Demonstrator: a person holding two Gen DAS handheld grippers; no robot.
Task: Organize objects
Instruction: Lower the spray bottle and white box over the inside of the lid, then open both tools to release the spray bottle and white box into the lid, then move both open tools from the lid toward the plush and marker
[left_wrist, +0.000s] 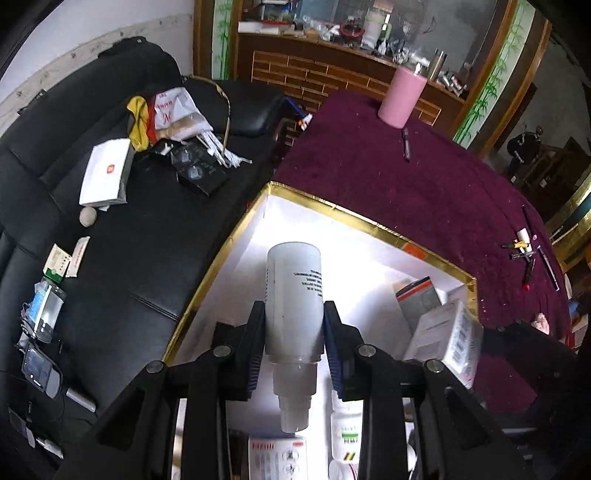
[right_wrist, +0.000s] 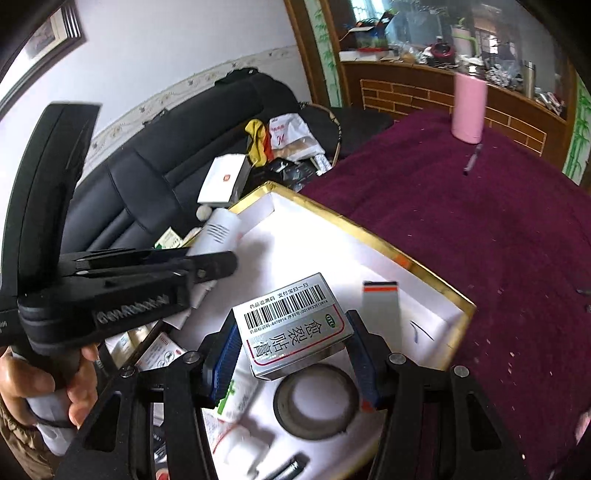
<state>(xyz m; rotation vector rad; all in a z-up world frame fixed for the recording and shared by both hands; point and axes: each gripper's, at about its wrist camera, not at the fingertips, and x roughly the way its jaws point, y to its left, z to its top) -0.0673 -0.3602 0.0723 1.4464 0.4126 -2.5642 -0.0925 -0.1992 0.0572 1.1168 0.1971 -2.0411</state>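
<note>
Left wrist view: my left gripper (left_wrist: 294, 345) clamps a white plastic bottle (left_wrist: 293, 295), cap toward the lens, over the gold-rimmed white box (left_wrist: 354, 216) at frame centre. Right gripper (right_wrist: 291, 354) grips a silver barcoded medicine carton (right_wrist: 291, 321) above that box; bare floor lies upper centre.

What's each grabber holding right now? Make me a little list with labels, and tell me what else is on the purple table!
left gripper: shut on the white bottle, held over the box
right gripper: shut on the barcode carton, held over the box
box: gold-edged box with white inside, on the purple cloth
already in box: tape roll, small cartons and bottles
also on cloth: pink cup, upright; pen lying near it
beside table: black sofa with clutter
</note>
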